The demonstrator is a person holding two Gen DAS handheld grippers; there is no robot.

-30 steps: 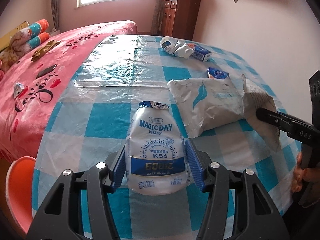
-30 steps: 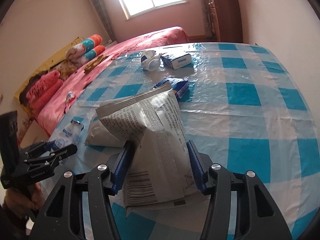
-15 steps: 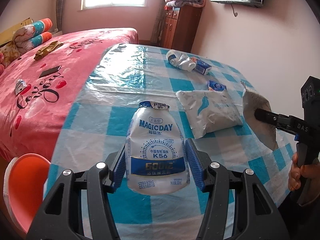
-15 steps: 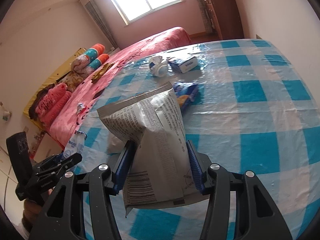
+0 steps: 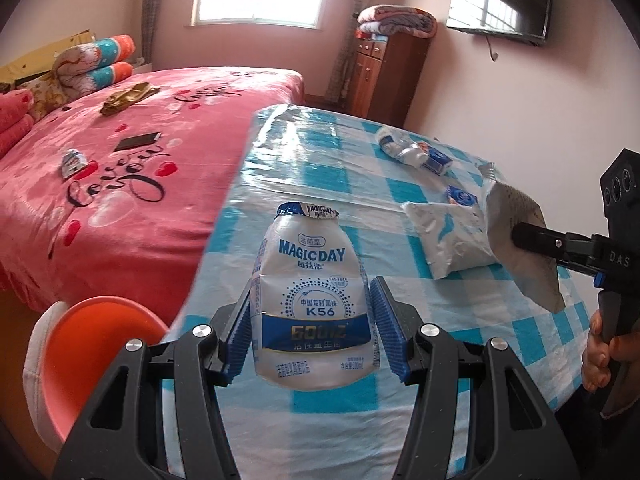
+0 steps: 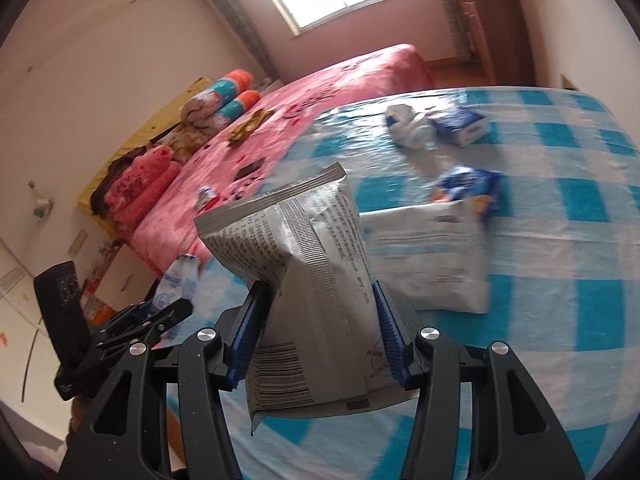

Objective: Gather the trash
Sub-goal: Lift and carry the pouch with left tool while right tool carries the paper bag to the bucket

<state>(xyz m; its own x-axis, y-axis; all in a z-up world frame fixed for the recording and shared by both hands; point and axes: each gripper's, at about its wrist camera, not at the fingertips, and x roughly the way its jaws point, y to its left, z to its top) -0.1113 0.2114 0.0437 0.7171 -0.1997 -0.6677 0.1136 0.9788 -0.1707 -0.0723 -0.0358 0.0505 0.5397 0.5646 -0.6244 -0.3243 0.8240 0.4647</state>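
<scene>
Thin white plastic, crushed: the MAGICDAY bottle [image 5: 312, 300] sits between the left gripper [image 5: 312, 328] pads, jaws closed partway onto its lower body, neck pointing straight ahead of the fingers. It's held clear above the checked tablecloth [image 5: 404, 432]. Judgement: empty, near weightless, walls buckle easily. Grip low on the wide label band as now; squeezing harder just collapses it, and the glossy sleeve could slide out if the jaws relax.

Right gripper [image 6: 320, 328] is clamped partway on a grey foil snack bag [image 6: 304, 272], pads on its lower edges by the barcode, top seal fanning up and ahead. Judgement: light, floppy, crinkly film. It'll swing and catch air, so hold near a seam or a bunched fold, not the flat face.

Left on the cloth ahead of the right gripper:
- white pouch [image 6: 432, 256], just beyond the held bag, lying flat. Soft; pinch an edge.
- blue wrapper [image 6: 468, 184], touching the pouch's far corner.
- crumpled white bottle [image 6: 408, 128] and small blue box [image 6: 460, 128], further out, side by side. Box is the only stiff item.

Orange bin [image 5: 96, 364] sits below-left of the left gripper, off the table edge; likely drop target.
</scene>
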